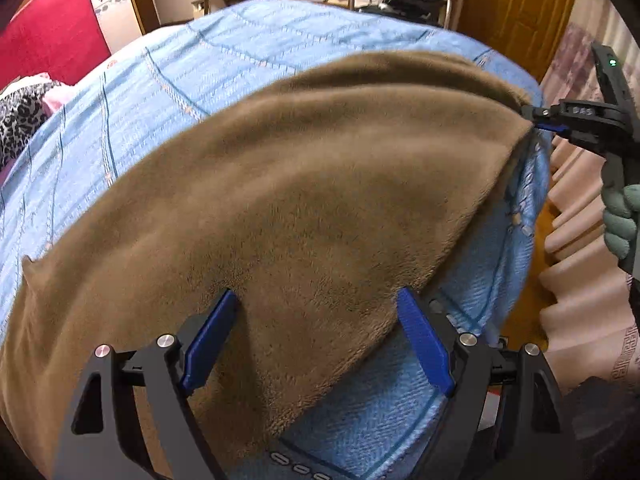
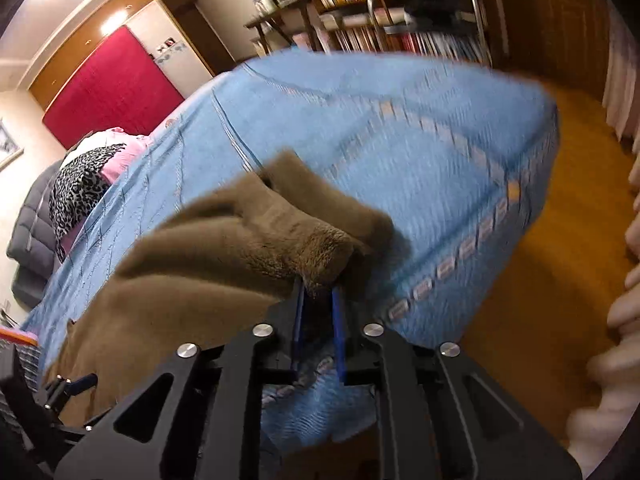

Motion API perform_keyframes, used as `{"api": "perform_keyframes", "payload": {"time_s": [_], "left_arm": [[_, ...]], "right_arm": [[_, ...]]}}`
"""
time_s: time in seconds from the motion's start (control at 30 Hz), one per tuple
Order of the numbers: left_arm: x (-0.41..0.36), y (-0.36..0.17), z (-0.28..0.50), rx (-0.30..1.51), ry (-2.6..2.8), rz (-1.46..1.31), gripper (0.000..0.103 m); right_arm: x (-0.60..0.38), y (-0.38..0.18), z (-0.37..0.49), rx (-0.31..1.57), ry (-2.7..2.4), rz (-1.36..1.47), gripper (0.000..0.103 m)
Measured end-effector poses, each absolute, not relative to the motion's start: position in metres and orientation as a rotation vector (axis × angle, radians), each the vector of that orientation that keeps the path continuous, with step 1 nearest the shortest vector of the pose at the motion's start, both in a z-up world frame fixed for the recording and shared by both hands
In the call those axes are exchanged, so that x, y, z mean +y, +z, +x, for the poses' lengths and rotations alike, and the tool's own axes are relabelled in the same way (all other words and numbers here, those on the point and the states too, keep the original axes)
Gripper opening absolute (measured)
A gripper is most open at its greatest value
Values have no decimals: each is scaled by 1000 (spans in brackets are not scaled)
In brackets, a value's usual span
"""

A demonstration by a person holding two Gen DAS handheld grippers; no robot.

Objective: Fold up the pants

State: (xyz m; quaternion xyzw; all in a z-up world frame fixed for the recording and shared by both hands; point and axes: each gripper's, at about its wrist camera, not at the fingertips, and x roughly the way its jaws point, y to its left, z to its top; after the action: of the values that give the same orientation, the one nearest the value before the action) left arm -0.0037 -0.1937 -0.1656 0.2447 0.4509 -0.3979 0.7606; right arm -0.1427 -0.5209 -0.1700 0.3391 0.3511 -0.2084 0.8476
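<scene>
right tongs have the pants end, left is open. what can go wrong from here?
1. The right tongs pinch only a small tuft at the edge of the brown pants; a pull may slip it free.
2. The left tongs are open, straddling the pants' near edge without gripping, so the fabric may drag or bunch when the end moves.
3. The pants lie close to the edge of the blue bedspread; slack could slide off toward the floor.

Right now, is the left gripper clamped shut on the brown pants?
No, the left gripper is wide open, its blue fingers spread apart over the pants.
</scene>
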Motion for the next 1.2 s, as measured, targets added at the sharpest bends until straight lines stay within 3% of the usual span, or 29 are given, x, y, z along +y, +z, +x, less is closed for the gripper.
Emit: {"api": "perform_keyframes", "payload": {"time_s": [0.13,0.47,0.73,1.2], "left_arm": [[-194,-169,-1,991,-869,521,83],[-194,-142,4,994,-900,417,83],[-199,-132,19,971,-873,378,83],[-207,-152,31,1046,-843,364,83]], "right_arm": [[-524,-151,-148,680,-493,663,44],[-536,-118,-105,621,-347,626,45],[-556,-156,-31,785,-282,593,45],[-545,-171,-24,855,-200,531,46]]}}
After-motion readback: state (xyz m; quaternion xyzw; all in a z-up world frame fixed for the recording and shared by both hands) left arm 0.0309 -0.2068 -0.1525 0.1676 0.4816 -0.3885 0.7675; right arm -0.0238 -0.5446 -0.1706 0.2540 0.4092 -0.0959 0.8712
